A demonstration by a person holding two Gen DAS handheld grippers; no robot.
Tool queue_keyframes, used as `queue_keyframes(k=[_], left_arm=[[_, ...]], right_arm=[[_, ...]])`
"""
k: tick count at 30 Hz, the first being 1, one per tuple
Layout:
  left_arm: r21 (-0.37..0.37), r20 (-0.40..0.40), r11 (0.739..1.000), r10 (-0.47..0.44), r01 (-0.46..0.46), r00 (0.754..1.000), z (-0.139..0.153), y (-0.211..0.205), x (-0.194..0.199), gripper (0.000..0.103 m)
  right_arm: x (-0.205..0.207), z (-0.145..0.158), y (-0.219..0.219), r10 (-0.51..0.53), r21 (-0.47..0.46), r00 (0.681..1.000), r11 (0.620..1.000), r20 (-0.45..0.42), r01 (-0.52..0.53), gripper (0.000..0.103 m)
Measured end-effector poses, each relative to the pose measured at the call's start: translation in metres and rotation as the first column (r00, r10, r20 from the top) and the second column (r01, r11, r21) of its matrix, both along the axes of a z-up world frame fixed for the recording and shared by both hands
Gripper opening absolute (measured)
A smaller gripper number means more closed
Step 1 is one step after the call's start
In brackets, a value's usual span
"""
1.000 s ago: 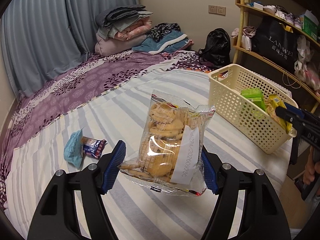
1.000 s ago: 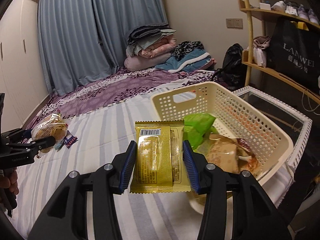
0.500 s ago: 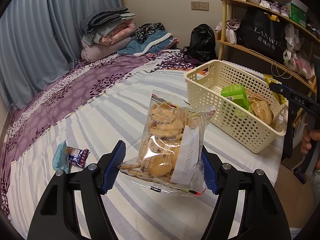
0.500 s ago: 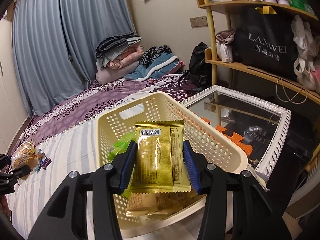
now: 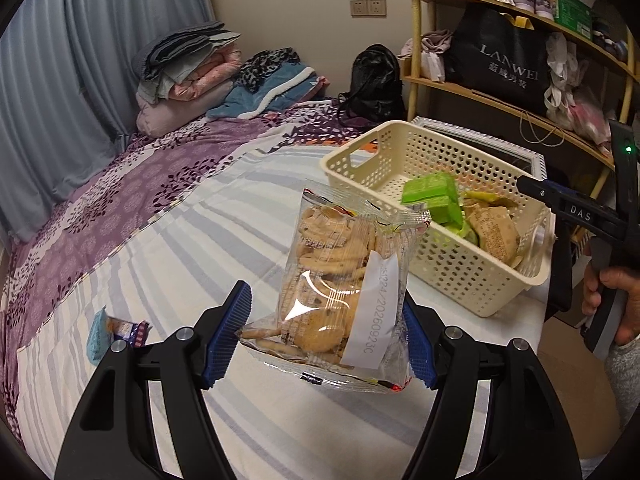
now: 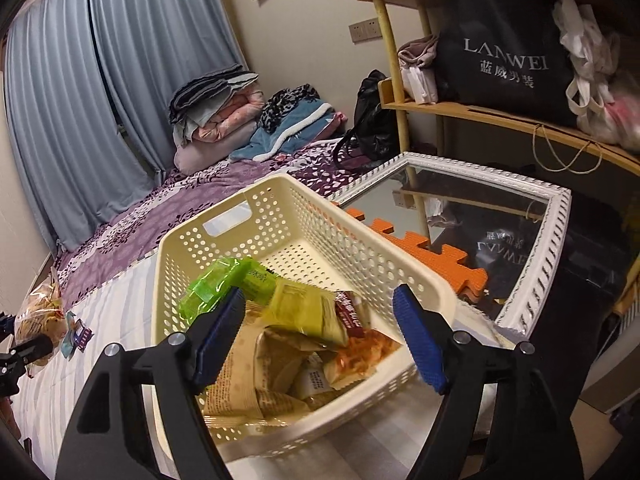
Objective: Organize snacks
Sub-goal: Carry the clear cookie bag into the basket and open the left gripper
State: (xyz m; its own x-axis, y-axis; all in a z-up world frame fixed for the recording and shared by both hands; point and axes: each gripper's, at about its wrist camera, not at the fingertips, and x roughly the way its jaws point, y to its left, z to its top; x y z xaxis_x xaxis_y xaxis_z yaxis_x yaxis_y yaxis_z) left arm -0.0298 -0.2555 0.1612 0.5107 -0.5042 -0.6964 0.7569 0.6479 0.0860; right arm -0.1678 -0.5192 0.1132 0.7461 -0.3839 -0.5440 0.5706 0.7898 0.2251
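Observation:
My left gripper [image 5: 326, 336] is shut on a clear bag of cookies [image 5: 340, 288], held above the striped bed sheet. To its right stands the cream perforated basket [image 5: 440, 264] with green and tan snack packets inside. My right gripper [image 6: 320, 340] hangs over the near end of the basket [image 6: 304, 436], its jaws opening, nothing pressed between the pads. The yellow-green packet [image 6: 304, 312] lies tilted on the pile of snacks just below them. The right gripper's body and a hand [image 5: 608, 300] show at the right edge of the left wrist view.
A small blue and purple snack wrapper [image 5: 116, 332] lies on the sheet at the left. A white-framed mirror [image 6: 532, 240] and orange foam tiles [image 6: 420, 248] sit beyond the basket. Wooden shelves [image 6: 500, 116] with a black bag stand at the right; folded bedding [image 5: 192, 76] at the far end.
The right gripper moved over the basket and spread its jaws; the gold packet it held dropped onto the snacks. The left gripper carried the cookie bag toward the basket.

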Motion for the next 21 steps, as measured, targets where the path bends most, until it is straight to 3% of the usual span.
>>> queue_keyframes(k=[8,21], left_arm=[[-0.006,0.005,0.995,-0.099,0.099,0.995,0.006,-0.050,-0.013,0.072],[-0.049,-0.059,0.975,-0.220,0.217,0.974,-0.003,-0.135,-0.025,0.072]], right_arm=[[-0.028,0.002,0.001,-0.034,-0.027,0.999,0.999,0.023,0.035,0.076],[-0.061,0.004,-0.009,-0.083,-0.025,0.996,0.996,0.023,0.084,0.076]])
